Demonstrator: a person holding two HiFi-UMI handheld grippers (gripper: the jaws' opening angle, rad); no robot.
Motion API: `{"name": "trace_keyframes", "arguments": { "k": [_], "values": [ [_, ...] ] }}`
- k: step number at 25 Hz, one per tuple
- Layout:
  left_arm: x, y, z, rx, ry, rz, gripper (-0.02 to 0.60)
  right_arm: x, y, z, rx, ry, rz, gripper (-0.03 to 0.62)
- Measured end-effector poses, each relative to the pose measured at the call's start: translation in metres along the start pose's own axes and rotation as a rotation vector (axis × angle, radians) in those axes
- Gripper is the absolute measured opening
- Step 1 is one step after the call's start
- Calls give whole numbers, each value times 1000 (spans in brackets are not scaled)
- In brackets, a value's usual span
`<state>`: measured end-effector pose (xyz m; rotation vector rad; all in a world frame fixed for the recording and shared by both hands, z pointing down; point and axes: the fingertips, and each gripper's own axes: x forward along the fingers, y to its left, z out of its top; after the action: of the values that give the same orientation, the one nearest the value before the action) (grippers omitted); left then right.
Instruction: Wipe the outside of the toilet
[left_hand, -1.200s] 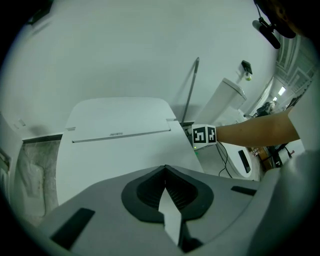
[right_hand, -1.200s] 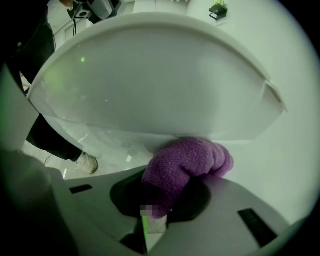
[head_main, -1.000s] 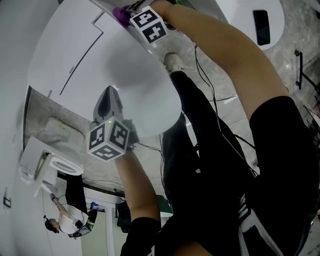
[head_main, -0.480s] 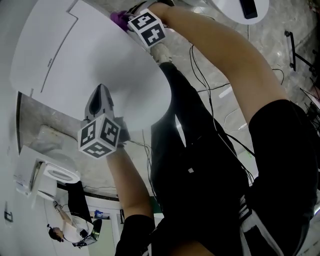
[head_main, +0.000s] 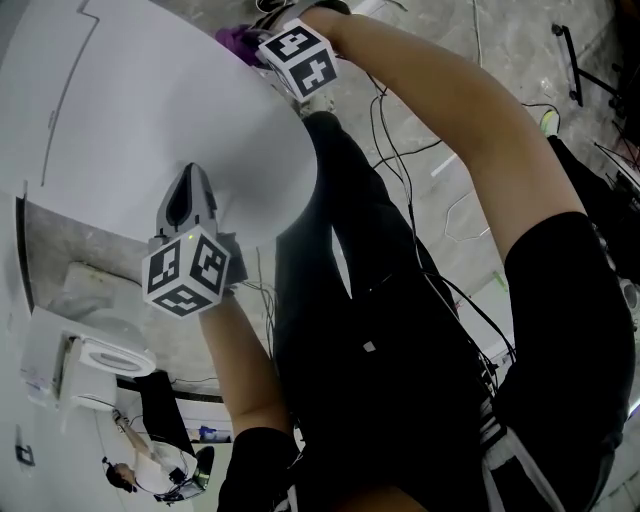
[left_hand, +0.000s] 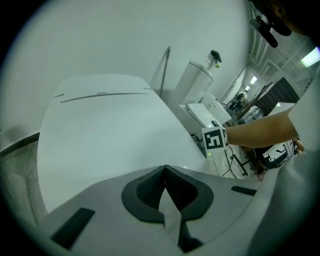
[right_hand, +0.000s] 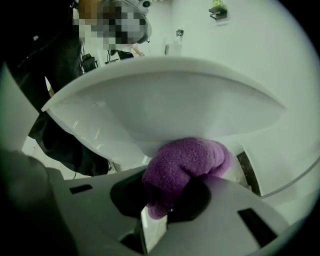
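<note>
Black cables (head_main: 380, 112) trail over the marbled floor (head_main: 472, 125); a second toilet (head_main: 108, 358) stands near another person (head_main: 152, 466).

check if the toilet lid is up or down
Down: the lid lies flat and closed over the bowl, with no opening showing.

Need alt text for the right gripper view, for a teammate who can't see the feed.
The right gripper is shut on a purple cloth, held against the outside of the white toilet bowl below its rim. The person's dark clothing shows at left.
</note>
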<state>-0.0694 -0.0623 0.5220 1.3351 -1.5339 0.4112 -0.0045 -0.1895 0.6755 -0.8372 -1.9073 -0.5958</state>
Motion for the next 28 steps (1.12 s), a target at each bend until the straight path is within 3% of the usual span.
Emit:
{"name": "trace_keyframes", "arguments": {
  "k": [10,18,23,28],
  "values": [
    [-10,-34,-34,90,25,-48,-3,-5,93,3,90,-21,-23,66],
    [-10,-62,-78,116,36,-77,-3,2,150,9,153,-38,-82,66],
    [-24,-82,-116,126,34,-67,-3,1,185,20,192,-61,-119,66],
    [-50,-94,-154,102,-27,-18,-3,7,227,42,200,-95,-130,66]
  ]
}}
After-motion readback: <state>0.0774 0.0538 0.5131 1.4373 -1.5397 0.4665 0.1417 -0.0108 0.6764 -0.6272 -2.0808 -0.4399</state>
